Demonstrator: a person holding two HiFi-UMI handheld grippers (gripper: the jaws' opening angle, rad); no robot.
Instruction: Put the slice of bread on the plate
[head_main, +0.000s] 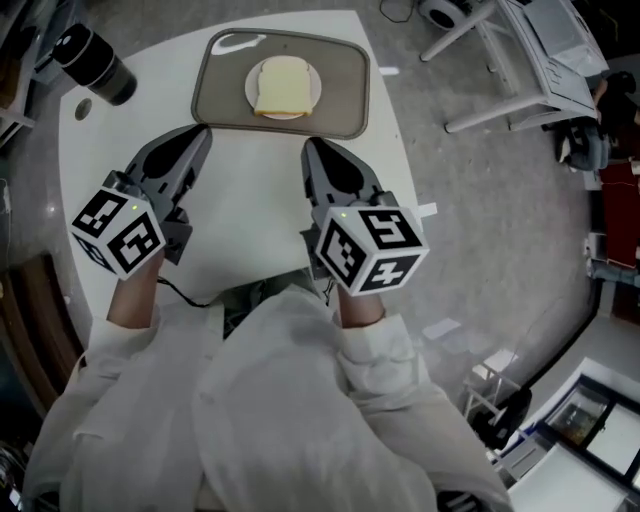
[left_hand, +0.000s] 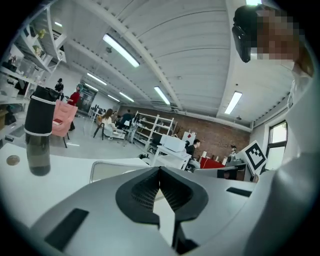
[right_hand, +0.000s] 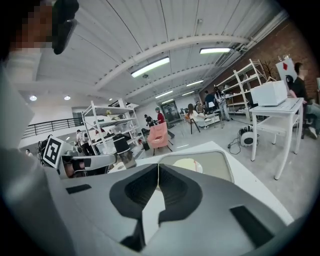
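Left gripper (head_main: 204, 133) and right gripper (head_main: 309, 146) are hovering, jaws pressed together and empty, over the smooth white table (head_main: 250, 225); beyond them the square bread slice (head_main: 281, 86) is lying on the round plate (head_main: 316, 90), in a grey round-cornered tray (head_main: 215, 100)

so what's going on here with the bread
A person holds two claws over a white table. The slice of bread already lies on the plate, which sits on a tray. The left claw and right claw are both shut and empty, just short of the tray. A dark bottle stands at the table's far left corner.
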